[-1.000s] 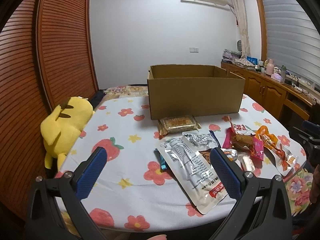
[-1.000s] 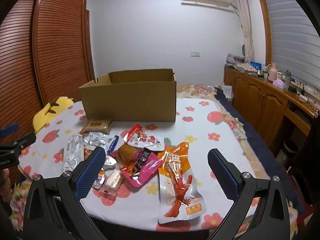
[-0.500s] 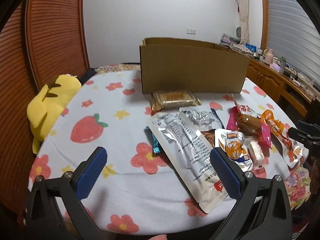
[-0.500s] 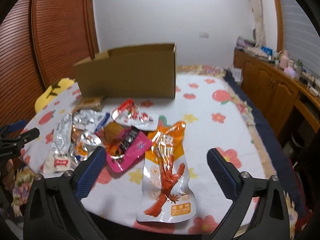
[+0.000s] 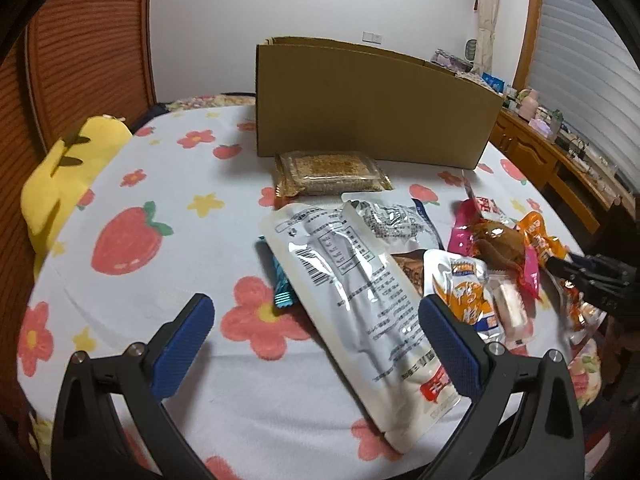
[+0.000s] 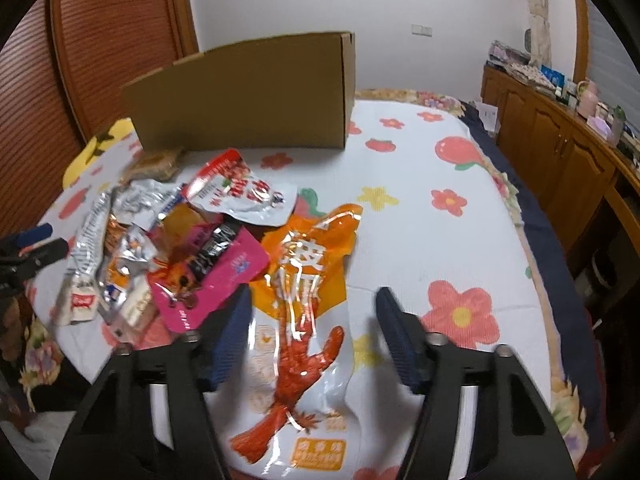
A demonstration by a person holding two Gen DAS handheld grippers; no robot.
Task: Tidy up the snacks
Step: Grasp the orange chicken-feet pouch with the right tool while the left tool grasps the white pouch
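Observation:
Snack packets lie heaped on the flowered tablecloth (image 5: 168, 184) in front of an open cardboard box (image 5: 372, 108) (image 6: 248, 96). My left gripper (image 5: 314, 304) stands open low over the near end of a long white pouch (image 5: 352, 292); its right finger overlaps the pouch's edge. My right gripper (image 6: 312, 294) has its jaws closing around an orange chicken-feet pouch (image 6: 304, 320), which lies flat between the fingers. The right finger stands clear of the pouch; whether the left one touches its edge is unclear. A pink packet (image 6: 212, 272) and a red-and-white packet (image 6: 240, 192) lie just left of it.
A cracker pack (image 5: 328, 172) rests against the box front. A yellow plush toy (image 5: 64, 172) sits at the table's left edge. Wooden cabinets (image 6: 560, 152) run along the right wall. Bare cloth lies right of the orange pouch.
Both grippers have dropped toward the table and tilted downward, so the snacks look larger. The right gripper's fingers have come much closer together around the orange pouch. The left stays wide.

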